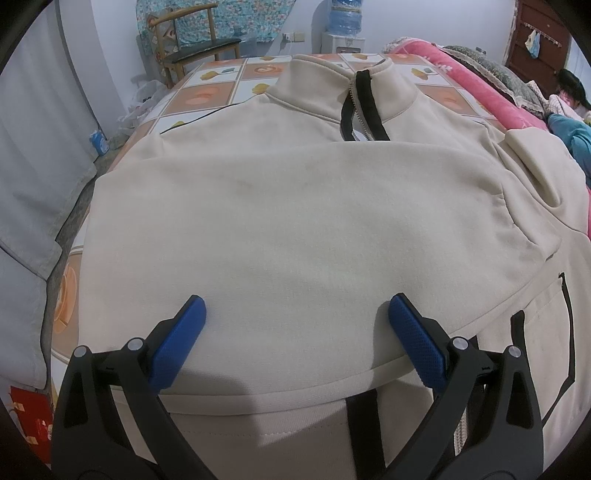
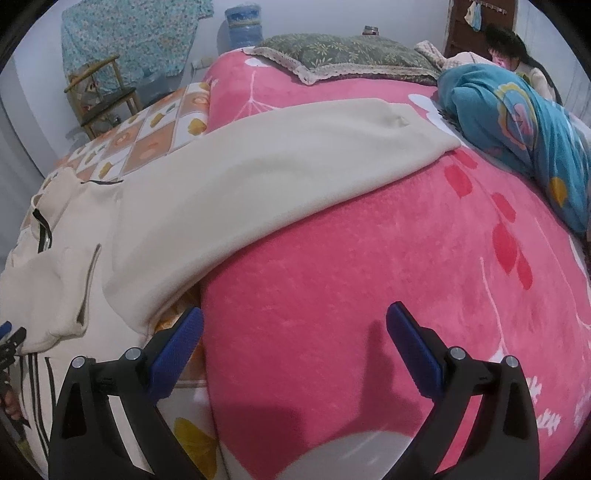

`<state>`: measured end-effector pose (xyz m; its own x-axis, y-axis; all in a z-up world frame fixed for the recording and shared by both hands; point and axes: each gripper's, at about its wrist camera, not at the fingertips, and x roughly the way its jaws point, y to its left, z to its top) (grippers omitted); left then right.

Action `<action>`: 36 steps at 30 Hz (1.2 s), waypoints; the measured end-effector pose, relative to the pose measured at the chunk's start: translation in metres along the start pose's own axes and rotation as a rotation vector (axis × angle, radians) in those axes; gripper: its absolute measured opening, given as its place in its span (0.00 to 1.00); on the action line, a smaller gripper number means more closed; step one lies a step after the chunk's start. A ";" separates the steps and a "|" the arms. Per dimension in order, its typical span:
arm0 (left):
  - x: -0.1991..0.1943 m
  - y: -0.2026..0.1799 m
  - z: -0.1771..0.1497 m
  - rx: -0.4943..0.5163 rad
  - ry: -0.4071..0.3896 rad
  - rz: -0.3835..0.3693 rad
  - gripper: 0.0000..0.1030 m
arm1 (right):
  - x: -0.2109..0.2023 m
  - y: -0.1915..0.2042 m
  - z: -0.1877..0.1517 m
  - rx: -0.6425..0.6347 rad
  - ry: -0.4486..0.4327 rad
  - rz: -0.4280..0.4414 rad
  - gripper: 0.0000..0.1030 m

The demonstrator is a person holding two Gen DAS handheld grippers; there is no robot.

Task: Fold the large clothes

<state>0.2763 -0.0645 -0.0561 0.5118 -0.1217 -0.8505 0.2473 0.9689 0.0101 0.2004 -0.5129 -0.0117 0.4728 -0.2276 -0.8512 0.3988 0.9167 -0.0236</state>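
Sweatshirt [image 1: 295, 221] lies flat on the bed, collar toward its far edge; left gripper [image 1: 295, 317] hovers spread above it, right gripper [image 2: 293, 325] (also gaping, empty) nearer the unfolded sleeve [image 2: 258, 166].

You are in a bedroom of a home — the bed [image 1: 221, 88] fills most of both views, spread with a sheet of orange and white squares printed with flowers. Along its right edge lies a thick pink blanket [image 2: 369, 277], and at the far end a green floral pillow [image 2: 343, 51] with a lace border. A blue flowered quilt [image 2: 517, 122] is bunched at the far right corner, with a person [image 2: 506, 48] lying beside it. Against the far wall you can see a wooden chair [image 1: 192, 44] with a dark seat, a water dispenser [image 1: 345, 33] carrying a blue bottle — and a floral cloth [image 2: 129, 40] hung on the wall.
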 end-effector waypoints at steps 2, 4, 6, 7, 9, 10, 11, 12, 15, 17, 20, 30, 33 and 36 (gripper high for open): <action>0.000 0.000 0.000 0.000 0.001 0.000 0.94 | 0.001 0.000 -0.002 -0.007 0.001 -0.009 0.94; 0.000 0.000 0.000 0.000 0.002 0.000 0.94 | 0.002 0.001 -0.003 -0.012 0.002 -0.017 0.94; 0.000 0.001 -0.001 0.000 0.003 0.000 0.94 | 0.003 0.000 -0.005 -0.015 0.003 -0.024 0.94; 0.001 0.001 0.000 0.000 0.003 0.000 0.94 | 0.003 0.000 -0.005 -0.015 0.004 -0.025 0.94; 0.001 0.001 0.000 0.000 0.004 0.000 0.94 | 0.004 -0.001 -0.006 -0.015 0.006 -0.027 0.94; 0.001 0.001 0.000 0.000 0.004 0.000 0.94 | 0.004 -0.001 -0.006 -0.015 0.007 -0.028 0.94; 0.001 0.001 0.000 -0.001 0.005 0.000 0.94 | 0.005 -0.002 -0.007 -0.014 0.007 -0.028 0.94; 0.001 0.001 -0.001 -0.001 0.005 0.000 0.94 | 0.005 -0.002 -0.007 -0.014 0.007 -0.027 0.94; 0.001 0.002 -0.001 -0.002 0.008 0.001 0.94 | 0.005 -0.003 -0.007 -0.014 0.007 -0.028 0.94; 0.001 0.002 -0.002 -0.004 0.009 0.002 0.94 | 0.005 -0.004 -0.007 -0.014 0.007 -0.028 0.94; 0.002 0.002 -0.001 -0.004 0.009 0.002 0.94 | 0.006 -0.006 -0.008 -0.012 0.011 -0.029 0.94; 0.002 0.001 0.000 -0.004 0.012 0.002 0.94 | 0.008 -0.009 -0.012 -0.006 0.017 -0.029 0.94; 0.002 0.002 0.000 -0.005 0.012 0.003 0.94 | 0.008 -0.009 -0.012 -0.006 0.018 -0.029 0.94; 0.002 0.002 0.000 -0.004 0.012 0.003 0.94 | 0.008 -0.008 -0.012 -0.006 0.018 -0.030 0.94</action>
<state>0.2776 -0.0631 -0.0574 0.5025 -0.1165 -0.8567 0.2423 0.9701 0.0102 0.1910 -0.5183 -0.0244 0.4466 -0.2488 -0.8594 0.4075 0.9117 -0.0522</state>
